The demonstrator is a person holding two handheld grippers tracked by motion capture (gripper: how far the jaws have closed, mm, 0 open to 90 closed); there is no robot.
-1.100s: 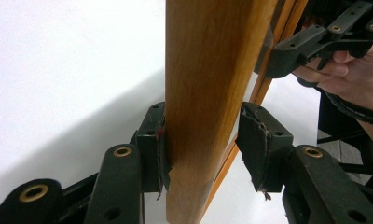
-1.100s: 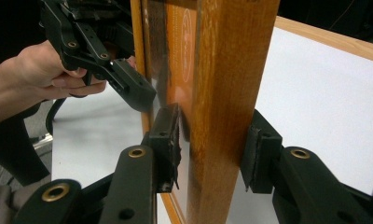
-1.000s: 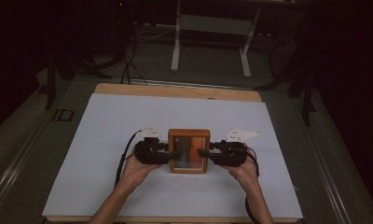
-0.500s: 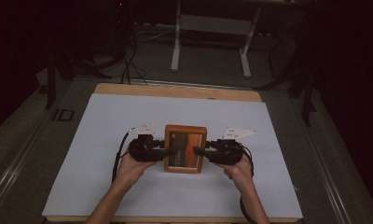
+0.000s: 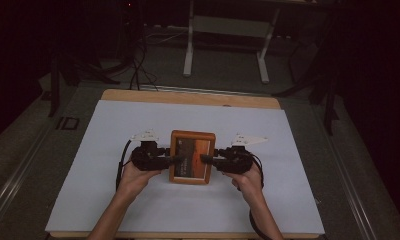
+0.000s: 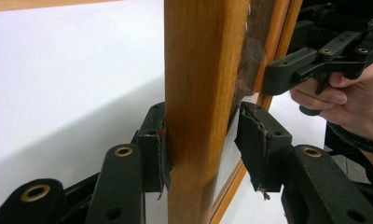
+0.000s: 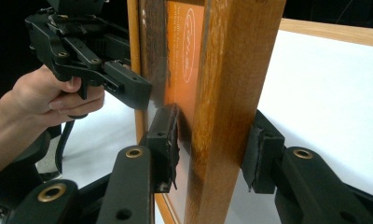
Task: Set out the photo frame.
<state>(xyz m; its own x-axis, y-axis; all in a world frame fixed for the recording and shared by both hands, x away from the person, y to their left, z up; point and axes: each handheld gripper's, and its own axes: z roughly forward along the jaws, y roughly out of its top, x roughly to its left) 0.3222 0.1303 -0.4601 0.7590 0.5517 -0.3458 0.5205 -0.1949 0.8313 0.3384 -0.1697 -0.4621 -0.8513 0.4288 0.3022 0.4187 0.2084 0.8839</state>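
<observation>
Since a moment ago we have brought the frame (image 5: 192,156) a little nearer our side of the sheet (image 5: 88,150), and both hands keep it between them. We hold it by its two side rails, its picture face up toward the high camera. Our left gripper (image 5: 171,159) is clamped on the left rail; in its own view one pad presses the outer wood and the other (image 6: 255,140) sits against the glass side of the frame (image 6: 201,93). Our right gripper (image 5: 209,160) is clamped on the right rail, pads (image 7: 165,144) on either face of the wood (image 7: 226,107). We cannot tell whether the frame rests on the sheet or hangs just above it. The wooden table (image 5: 188,97) edge shows beyond the sheet.
</observation>
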